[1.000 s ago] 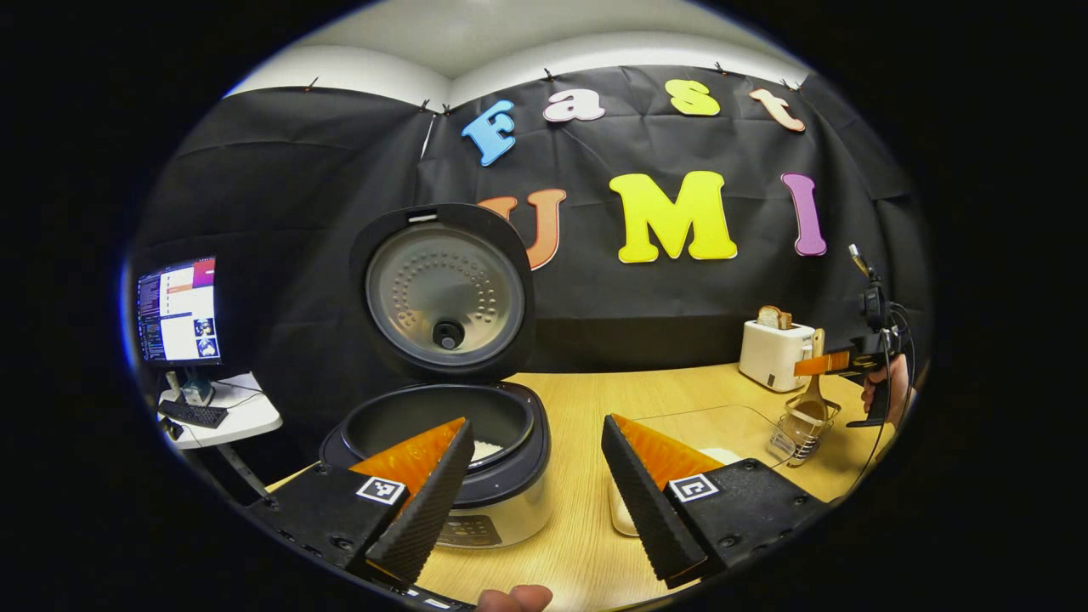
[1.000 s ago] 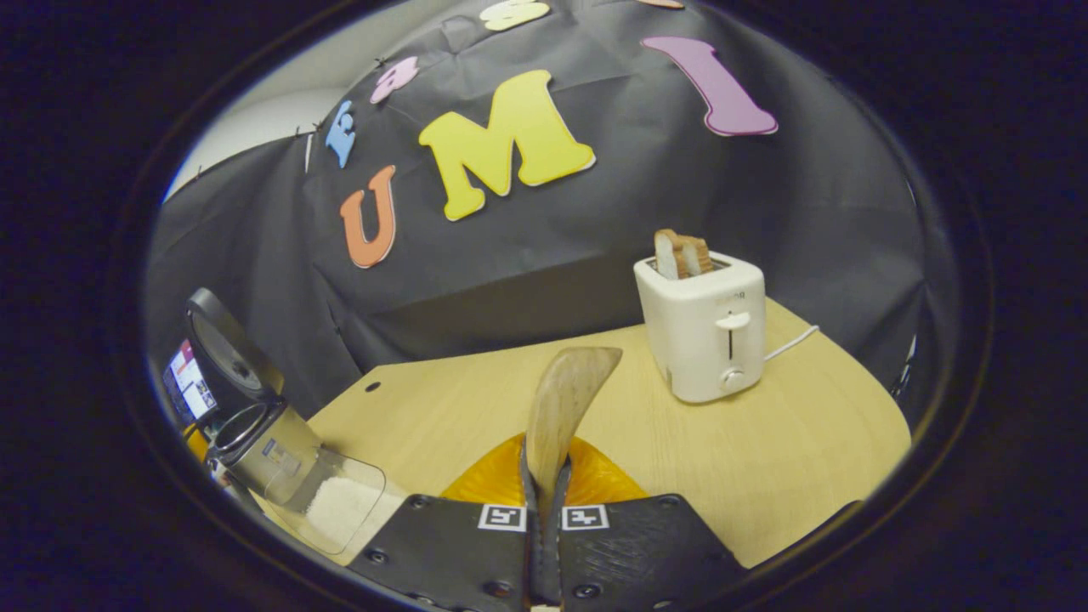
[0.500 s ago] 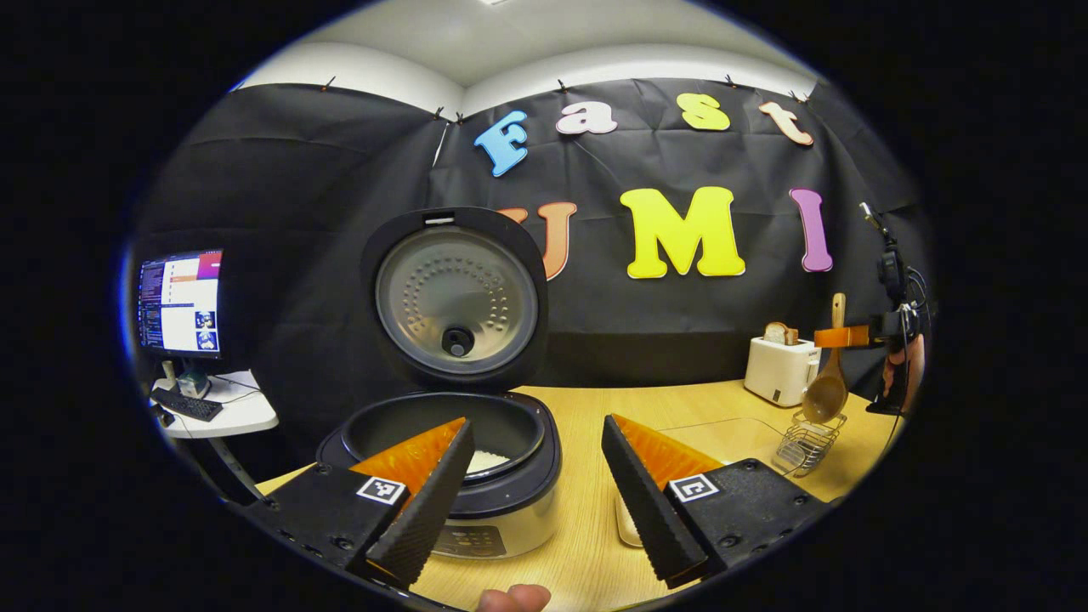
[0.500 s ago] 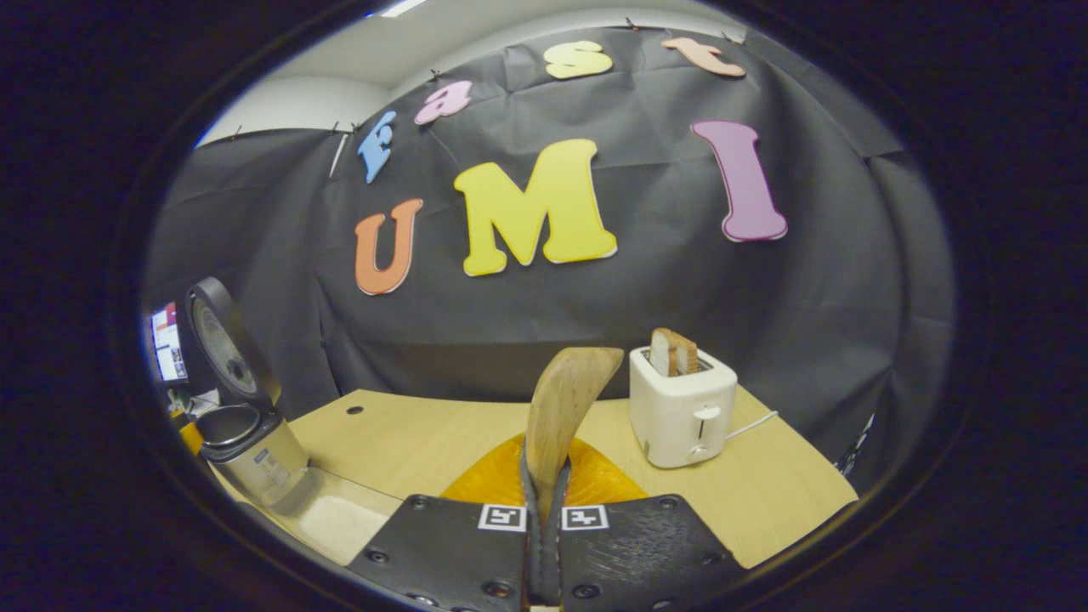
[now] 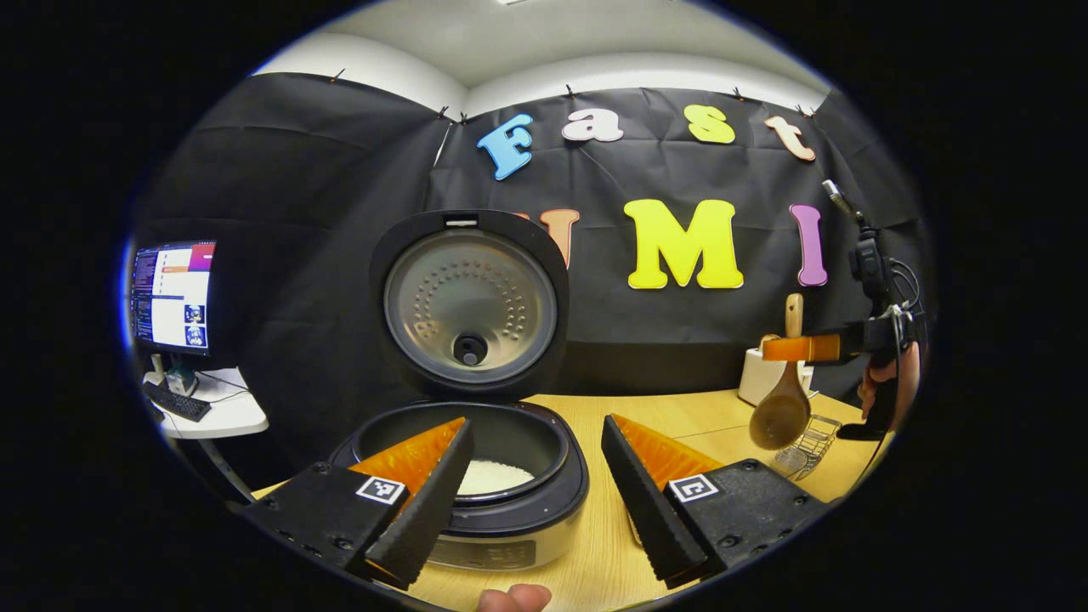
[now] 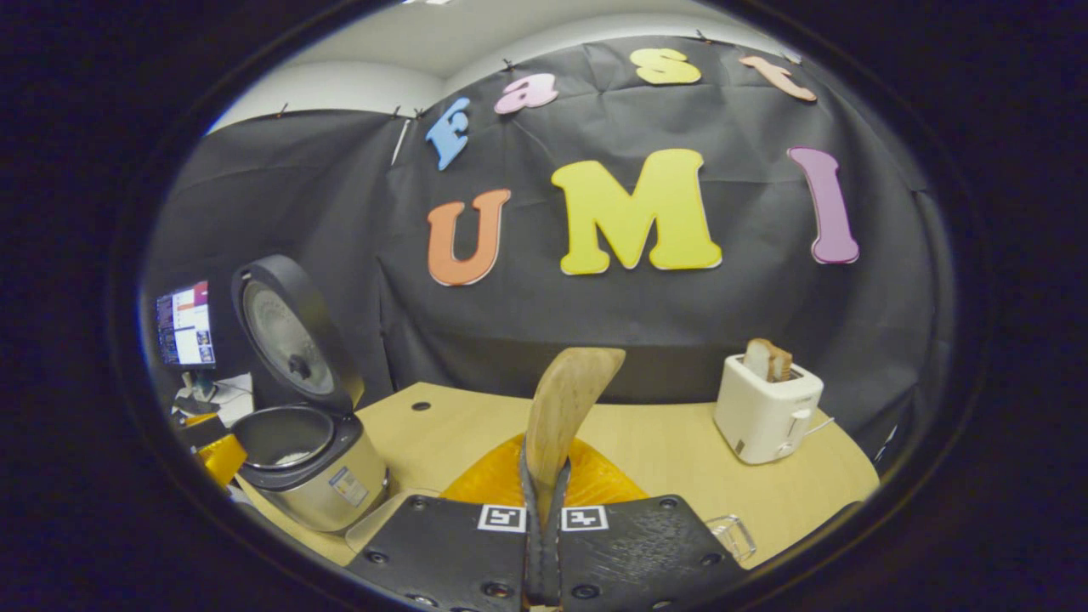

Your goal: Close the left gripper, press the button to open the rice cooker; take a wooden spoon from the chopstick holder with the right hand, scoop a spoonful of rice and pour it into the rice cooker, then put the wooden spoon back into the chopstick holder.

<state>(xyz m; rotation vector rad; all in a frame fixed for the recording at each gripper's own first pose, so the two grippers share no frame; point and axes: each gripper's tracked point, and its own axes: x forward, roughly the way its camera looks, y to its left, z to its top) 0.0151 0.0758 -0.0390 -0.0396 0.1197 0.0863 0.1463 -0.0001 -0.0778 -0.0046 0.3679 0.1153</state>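
The rice cooker (image 5: 510,527) stands open on the table with its lid (image 5: 472,306) upright and white rice (image 5: 489,476) in the pot. My left gripper (image 5: 535,501) is open just in front of the cooker, nothing between its fingers. At the right, my right gripper (image 5: 807,347) holds the wooden spoon (image 5: 782,412) by its handle, bowl hanging down, above and left of the wire chopstick holder (image 5: 807,446). In the right gripper view the right gripper (image 6: 544,527) is shut on the spoon (image 6: 565,408). The open cooker (image 6: 310,463) stands far left.
A white toaster (image 6: 765,408) with bread stands at the back right of the wooden table (image 6: 663,442). A clear container's edge (image 6: 374,520) shows beside the cooker. A monitor (image 5: 170,297) and keyboard sit on a side table at the left.
The right gripper has lifted the wooden spoon out of the chopstick holder and carried it up and leftward. The left gripper stays open and has drawn closer to the cooker.
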